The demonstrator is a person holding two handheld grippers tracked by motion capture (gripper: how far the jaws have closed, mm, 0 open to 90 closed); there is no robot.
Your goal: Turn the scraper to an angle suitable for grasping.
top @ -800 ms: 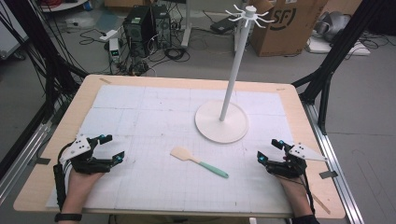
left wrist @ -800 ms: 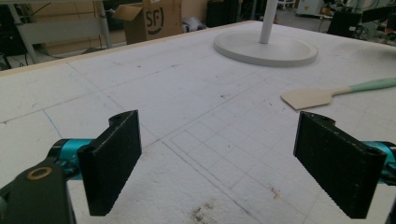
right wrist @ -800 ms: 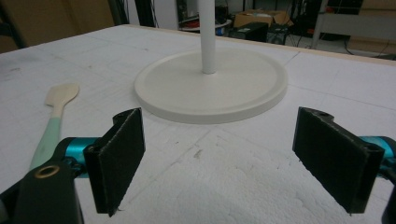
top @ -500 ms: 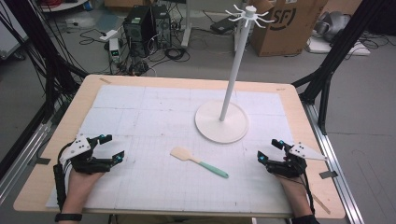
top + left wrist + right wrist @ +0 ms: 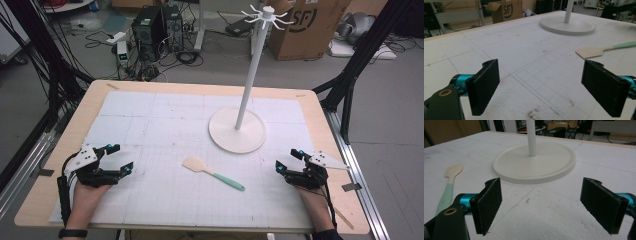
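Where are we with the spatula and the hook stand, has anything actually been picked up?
Nothing looks done: the spatula lies flat on the white mat, short of the stand, whose hooks are bare. Nothing is in hand: the left gripper and right gripper rest at the near corners, jaws open and empty. Left, probably: grasp the spatula and hang it.

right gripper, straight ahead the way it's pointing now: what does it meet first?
Probably the round white base of the stand: it lies dead ahead between the right gripper's open jaws, bare foam board before it. The spatula lies off to one side.
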